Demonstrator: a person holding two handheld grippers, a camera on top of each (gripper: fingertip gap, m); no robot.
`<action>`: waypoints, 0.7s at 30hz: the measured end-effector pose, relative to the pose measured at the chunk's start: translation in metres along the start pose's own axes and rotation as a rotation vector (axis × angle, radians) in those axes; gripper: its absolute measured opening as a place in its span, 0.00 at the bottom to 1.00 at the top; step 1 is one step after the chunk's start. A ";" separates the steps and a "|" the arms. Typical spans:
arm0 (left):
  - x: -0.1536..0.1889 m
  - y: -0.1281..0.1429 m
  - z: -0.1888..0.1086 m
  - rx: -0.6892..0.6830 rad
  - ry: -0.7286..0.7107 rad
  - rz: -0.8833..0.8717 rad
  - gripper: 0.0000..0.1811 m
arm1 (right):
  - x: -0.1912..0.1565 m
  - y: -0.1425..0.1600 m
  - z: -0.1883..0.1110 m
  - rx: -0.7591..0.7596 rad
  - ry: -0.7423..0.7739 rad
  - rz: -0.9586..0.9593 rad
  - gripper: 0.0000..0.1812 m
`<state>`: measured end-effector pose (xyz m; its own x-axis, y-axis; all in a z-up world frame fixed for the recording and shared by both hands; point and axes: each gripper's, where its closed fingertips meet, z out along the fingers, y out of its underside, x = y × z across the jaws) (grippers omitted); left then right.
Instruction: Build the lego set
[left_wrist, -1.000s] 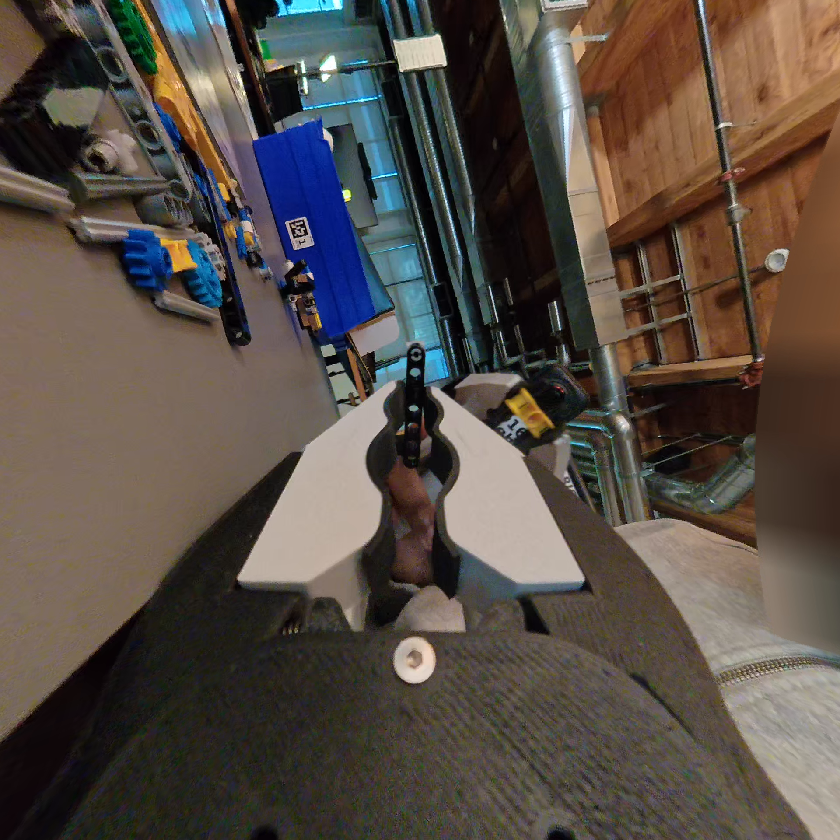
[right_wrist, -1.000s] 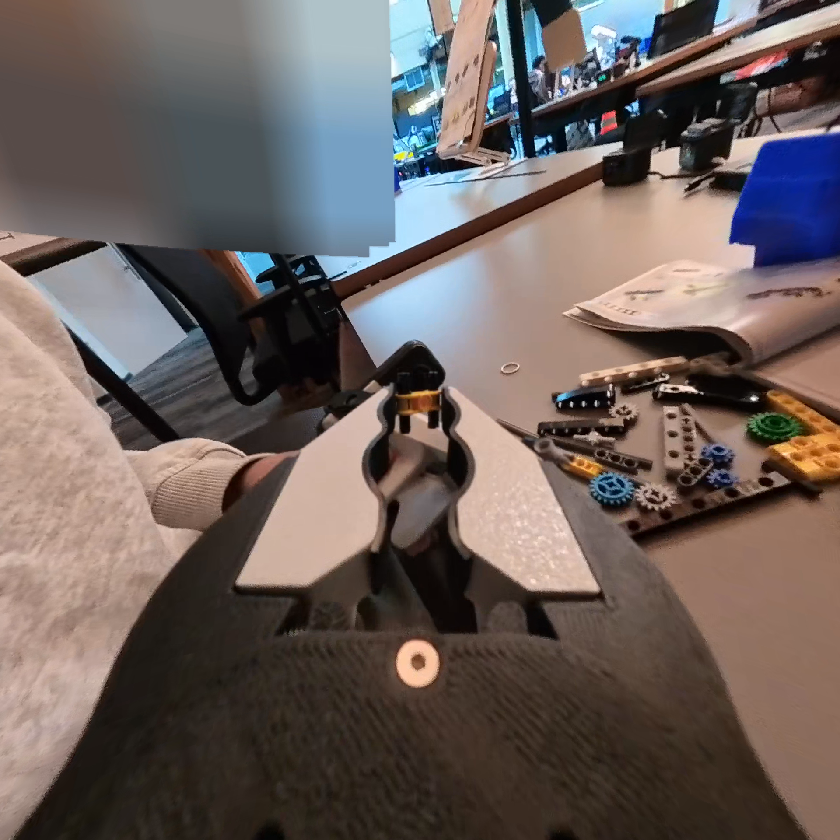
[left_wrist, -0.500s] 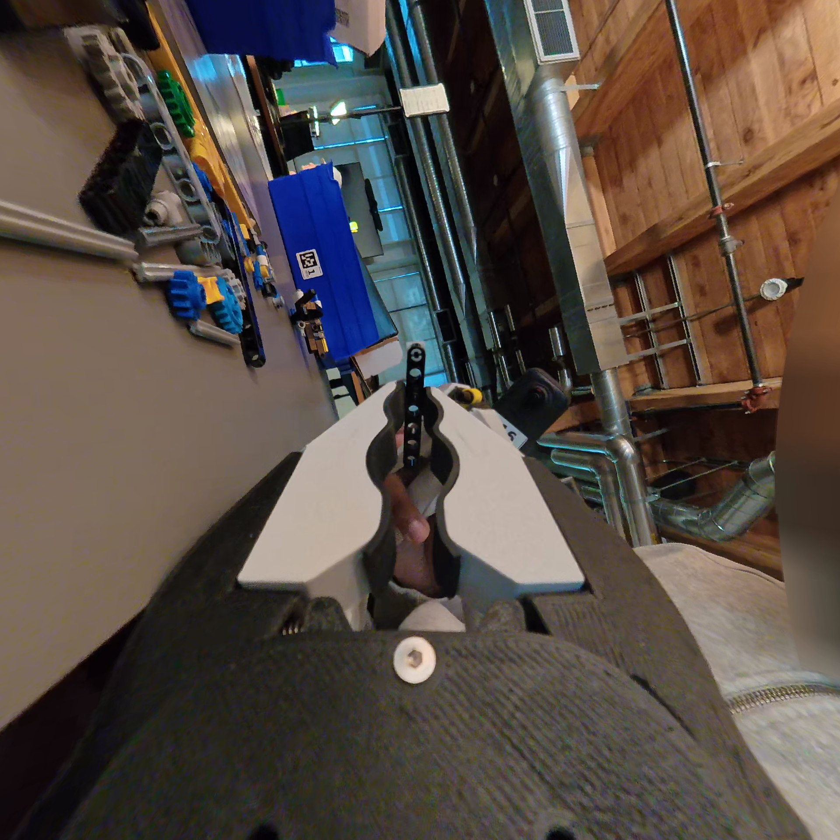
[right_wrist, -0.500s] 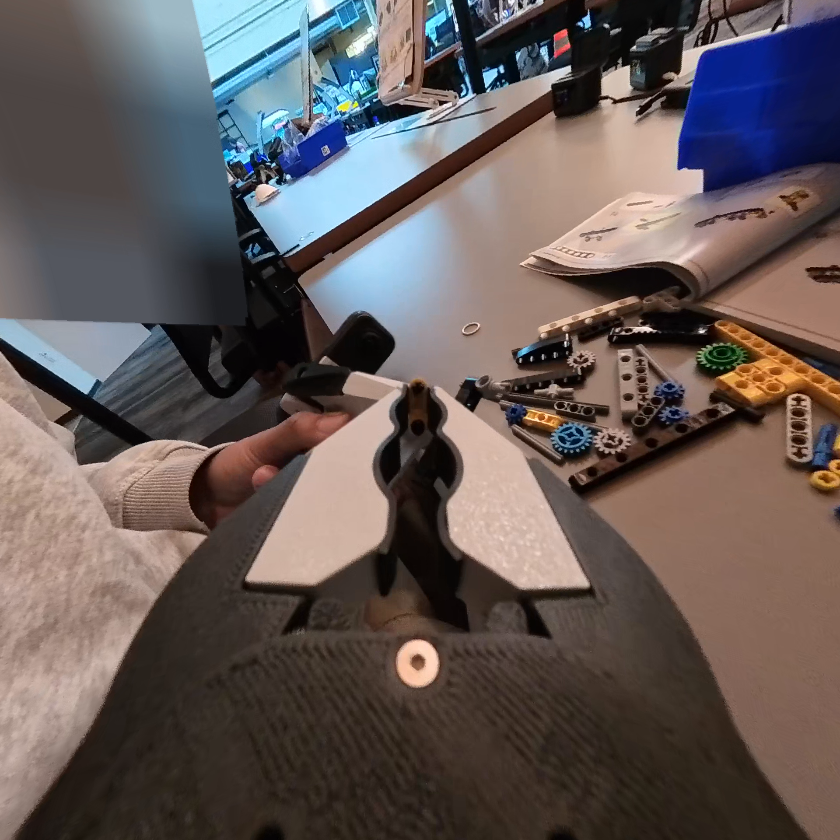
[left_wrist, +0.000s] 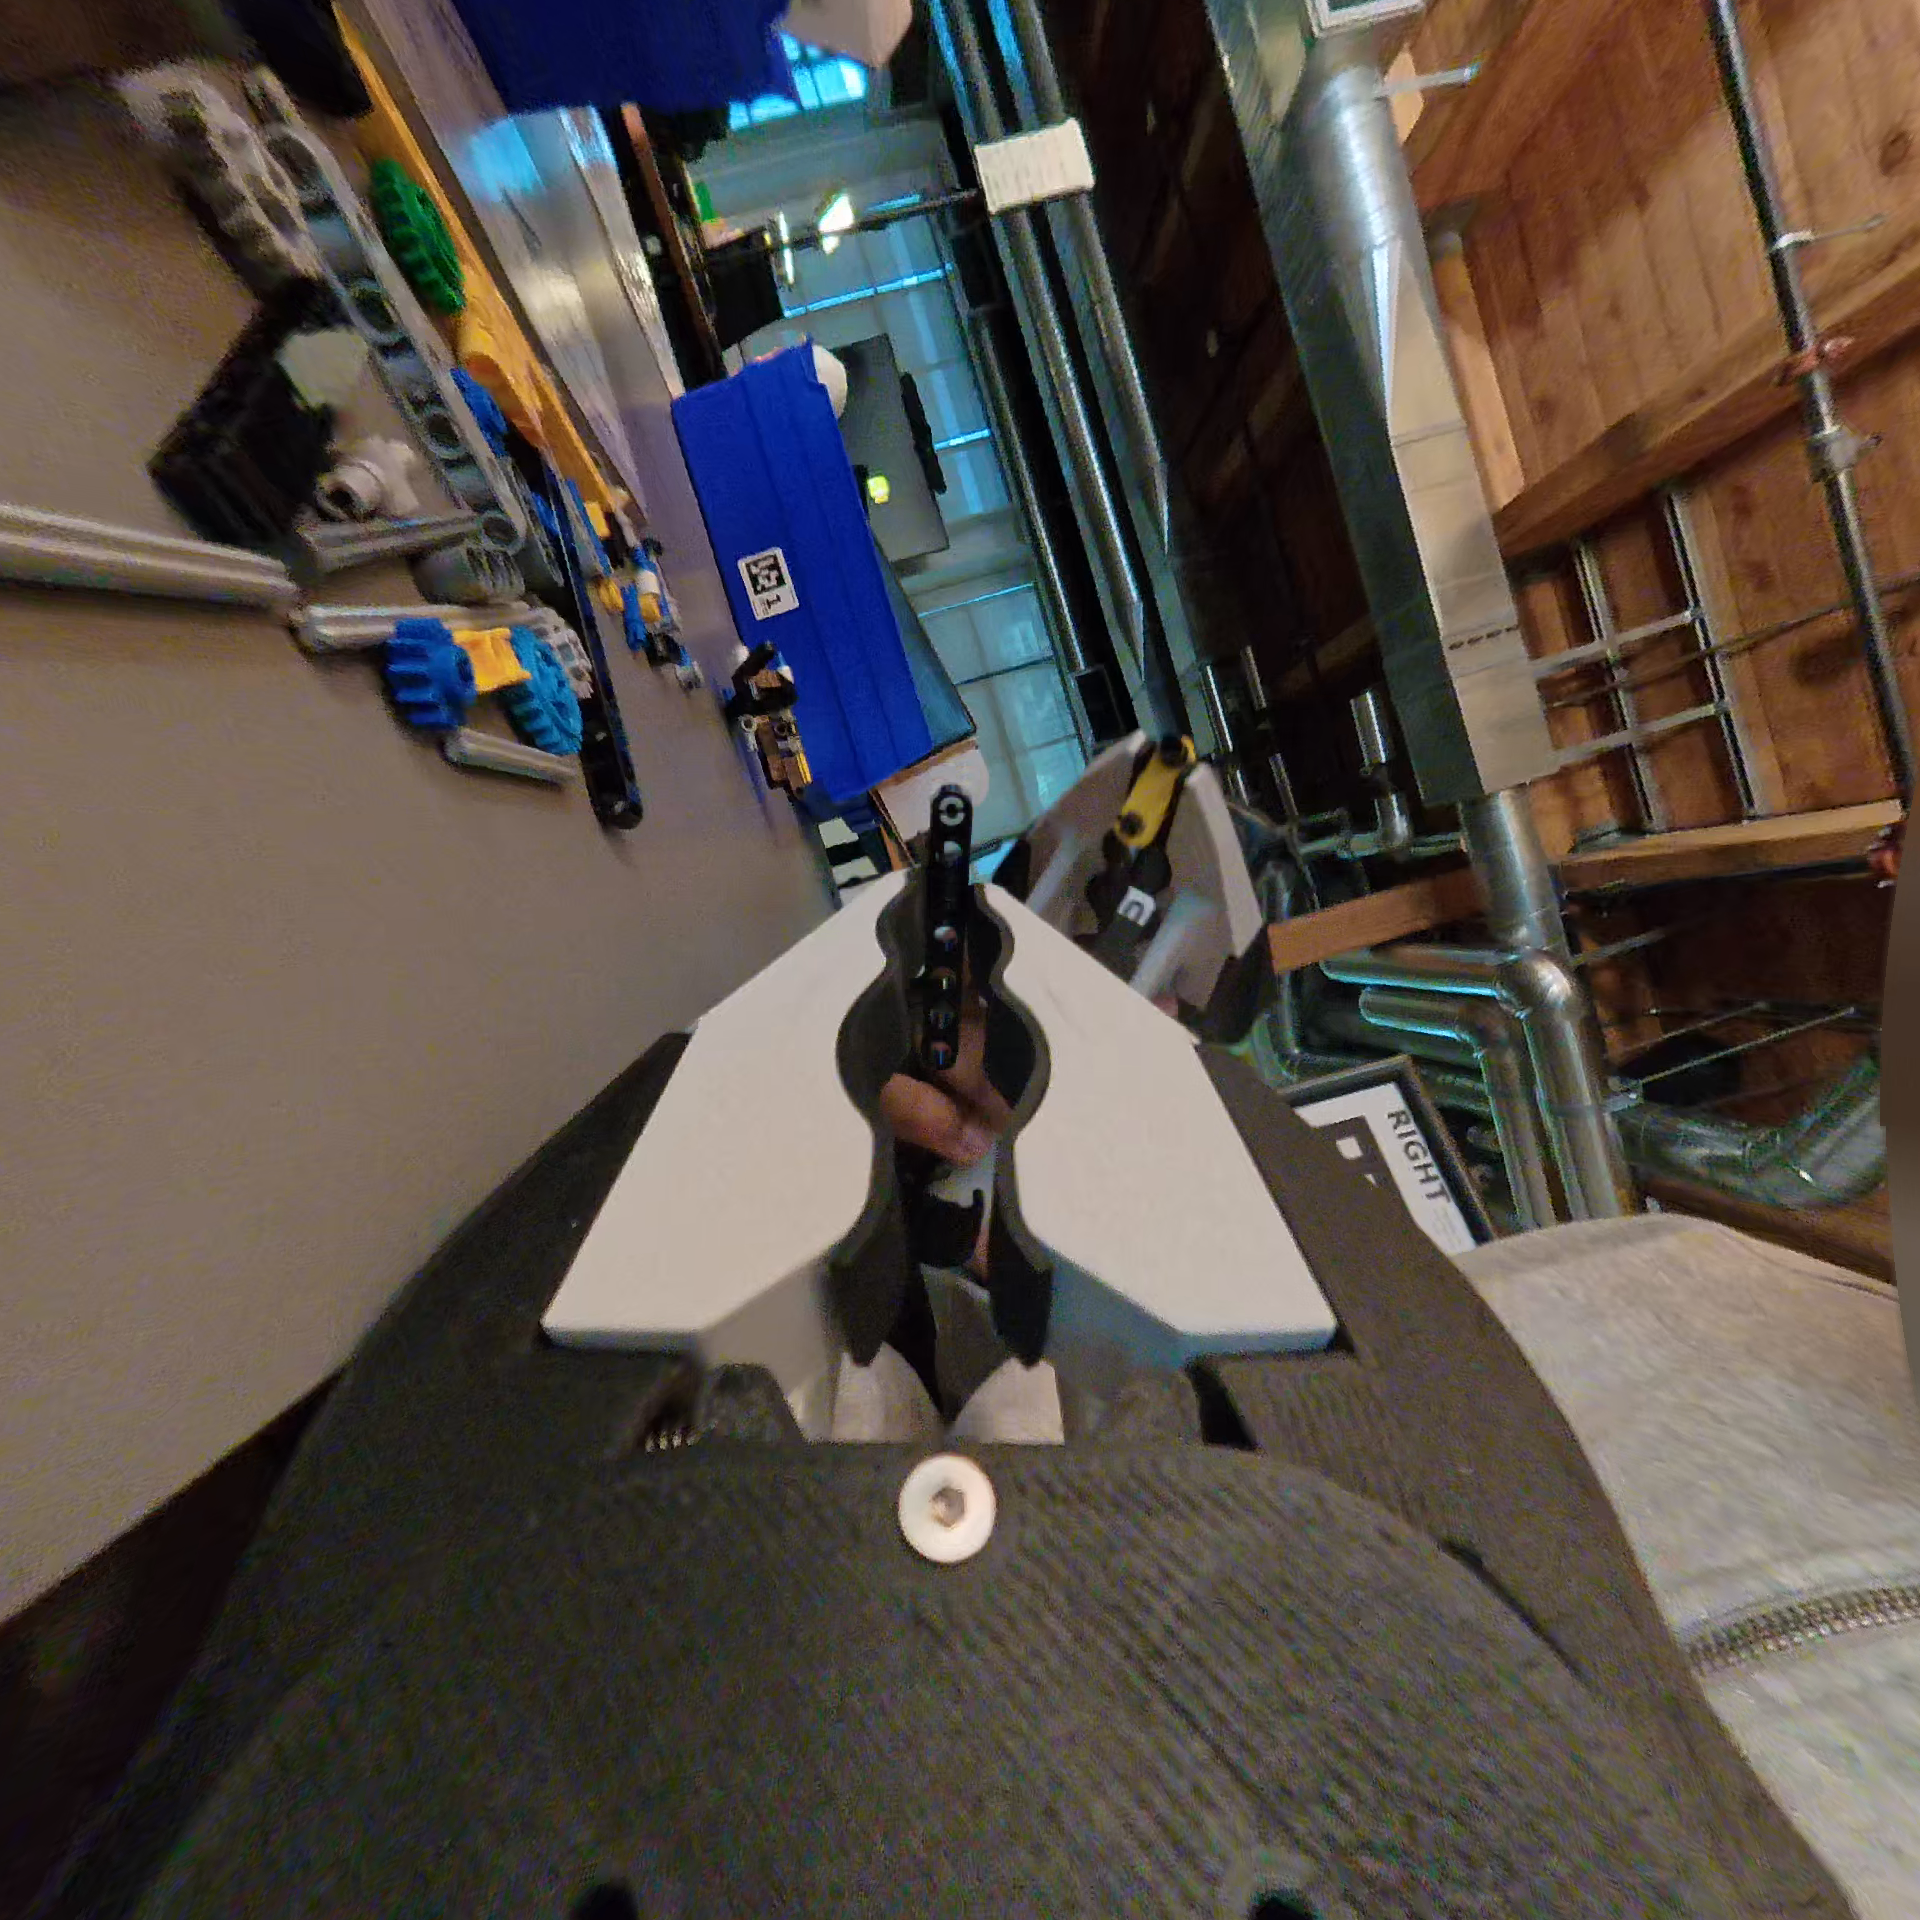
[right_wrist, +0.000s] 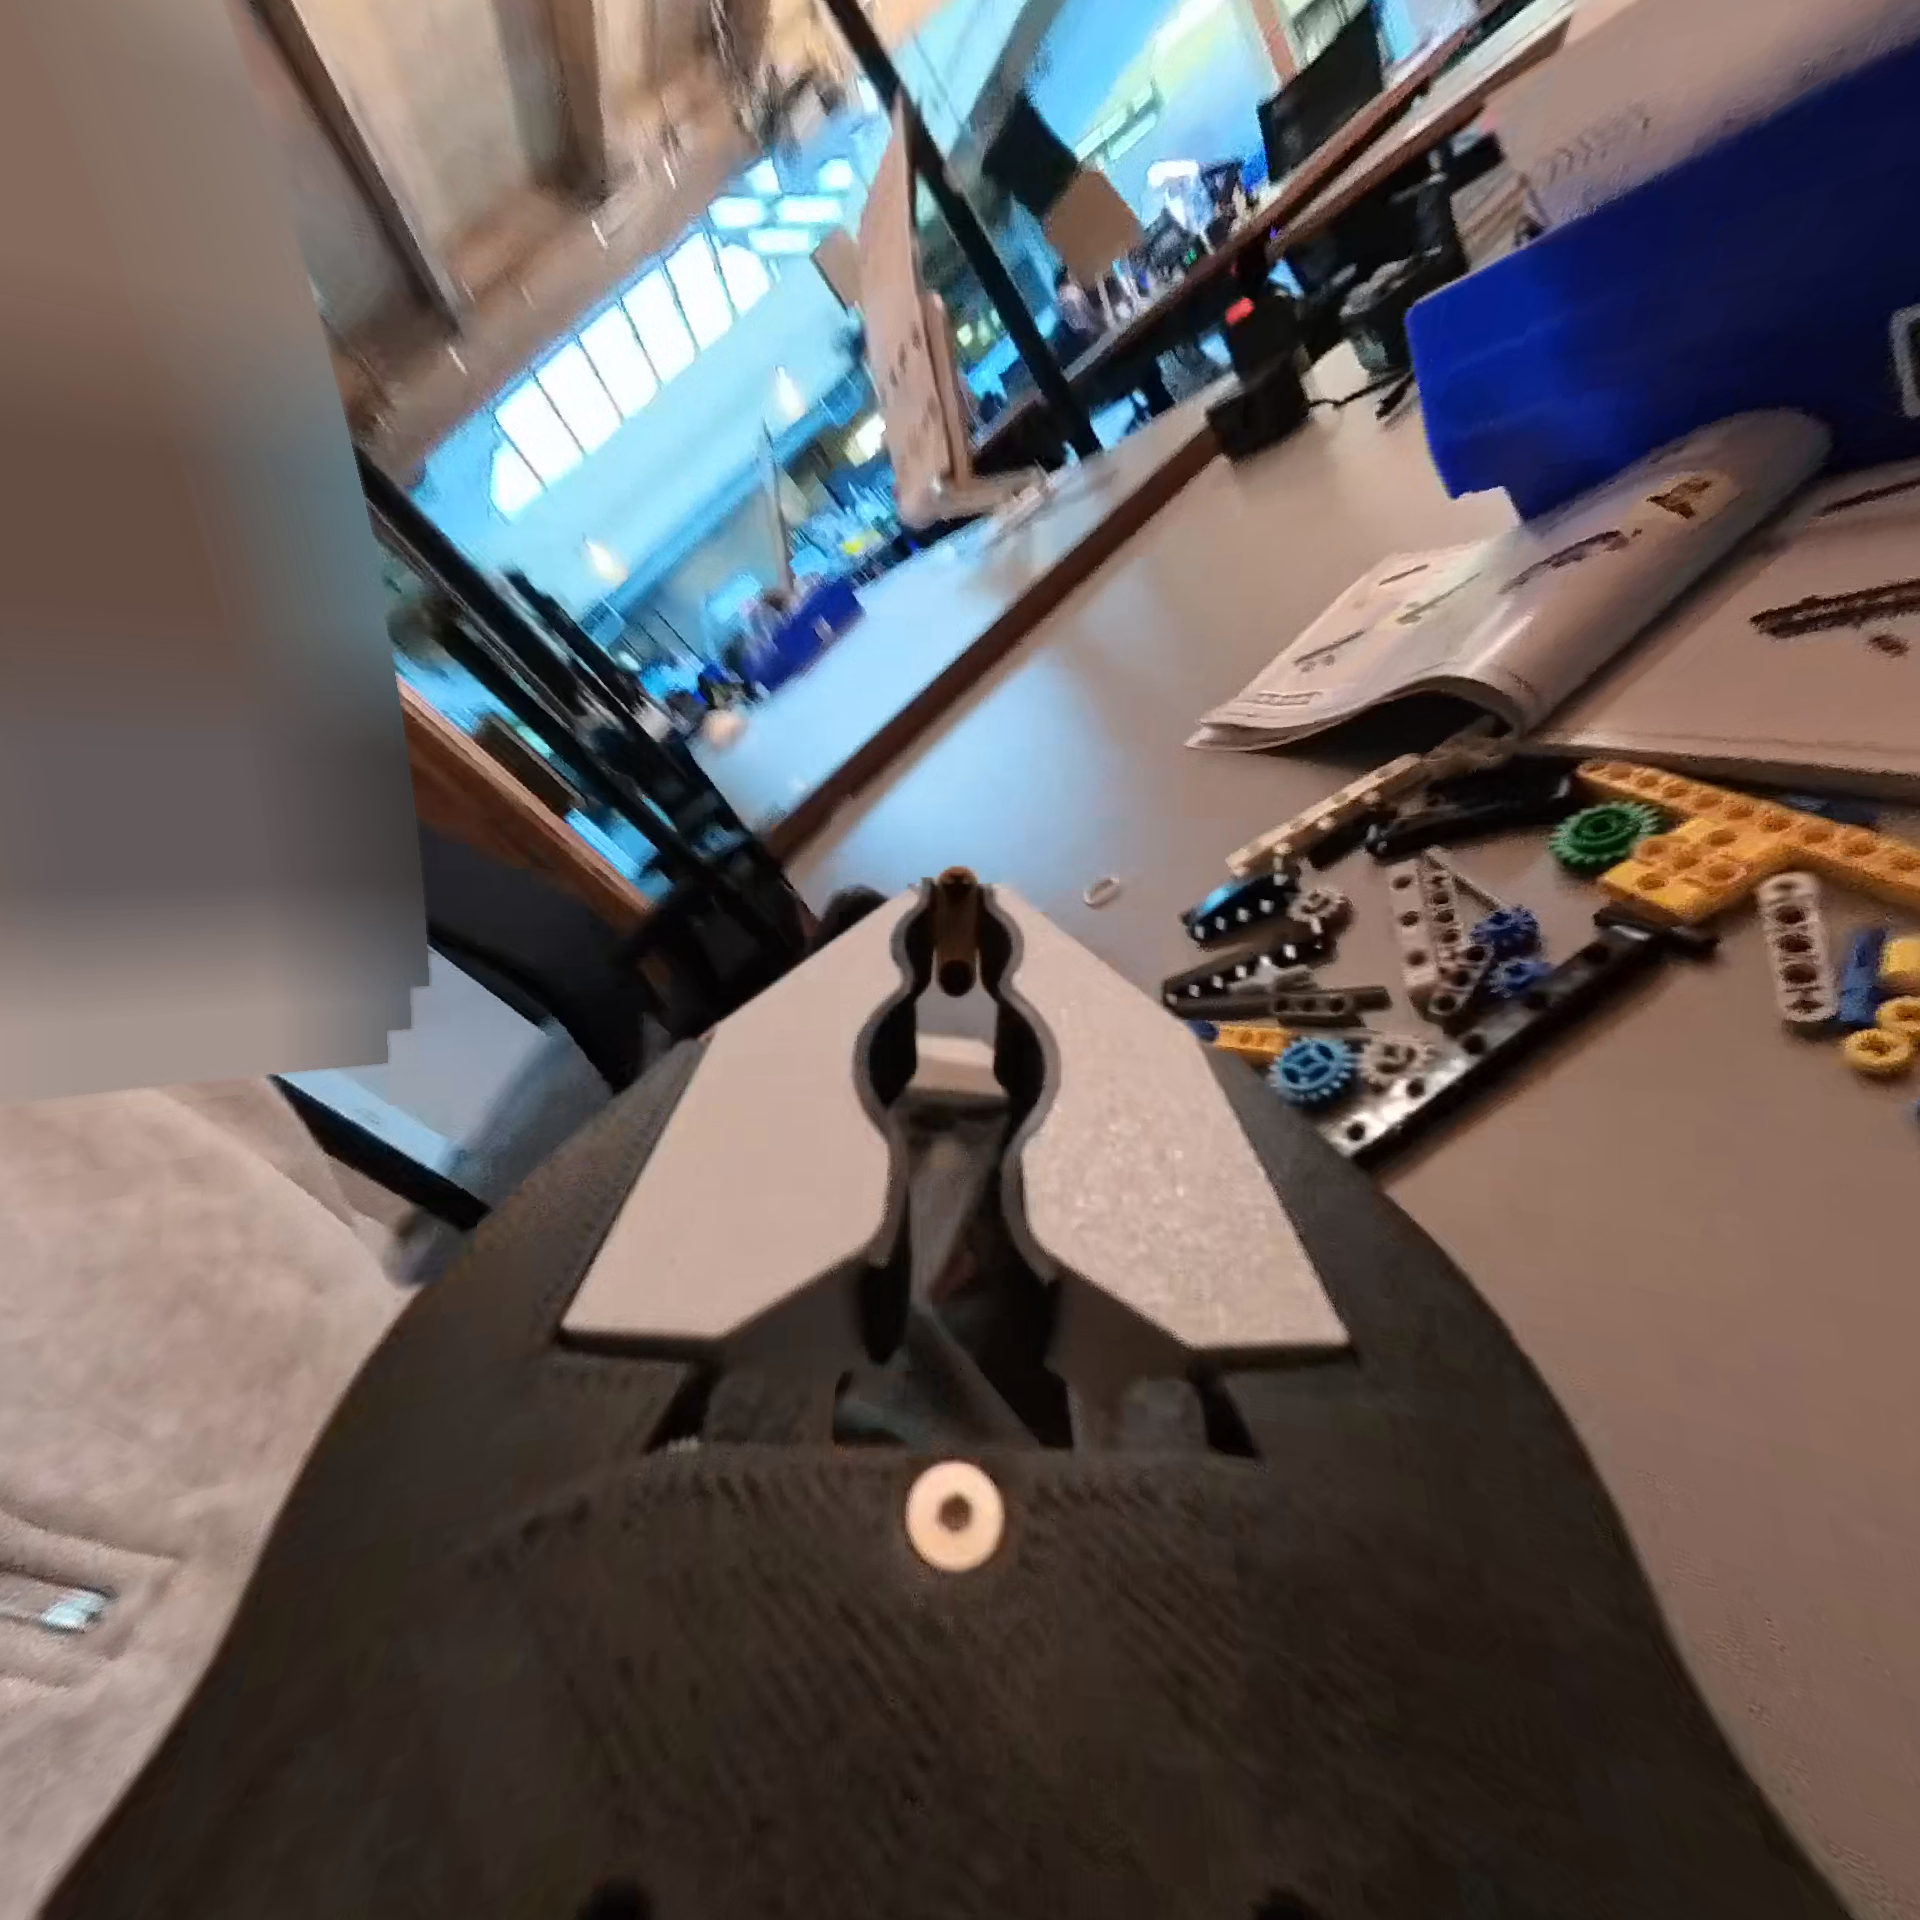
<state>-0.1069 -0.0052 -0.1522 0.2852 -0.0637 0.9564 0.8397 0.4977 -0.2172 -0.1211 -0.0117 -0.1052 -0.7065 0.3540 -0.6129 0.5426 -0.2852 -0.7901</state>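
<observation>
My left gripper is shut on a thin black lego beam with holes, which sticks out past the fingertips. It is held in the air beside the table. My right gripper is shut on a small yellow lego piece with a dark pin end. In the left wrist view the right gripper is just right of the beam's tip, apart from it, with the yellow piece in its tips. Loose lego parts lie on the table.
The loose parts include blue gears, a green gear, a yellow plate and a long black beam. An open instruction booklet and a blue bin lie behind them. My grey sleeve is at the left. There is about 5 cm between the tips of the two grippers. Left tips and right tips are each some 15 cm from the green gear. Seen from the left wrist view as well.
The right gripper has tilted and swung, and the left gripper and hand have left its view. In the left view the right gripper has risen beside the beam's tip.
</observation>
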 end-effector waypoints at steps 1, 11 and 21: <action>0.001 0.003 0.002 -0.008 0.003 0.001 0.03 | 0.000 0.000 0.001 0.021 -0.021 0.053 0.03; 0.004 0.001 0.000 0.009 0.011 -0.014 0.03 | -0.007 0.032 0.013 -0.073 0.021 -0.064 0.03; 0.004 -0.001 -0.002 0.015 0.016 -0.035 0.03 | -0.009 0.036 0.011 -0.109 0.014 -0.116 0.03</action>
<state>-0.1055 -0.0071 -0.1486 0.2631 -0.0956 0.9600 0.8424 0.5078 -0.1802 -0.1001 -0.0353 -0.1284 -0.7610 0.3914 -0.5173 0.5047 -0.1438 -0.8513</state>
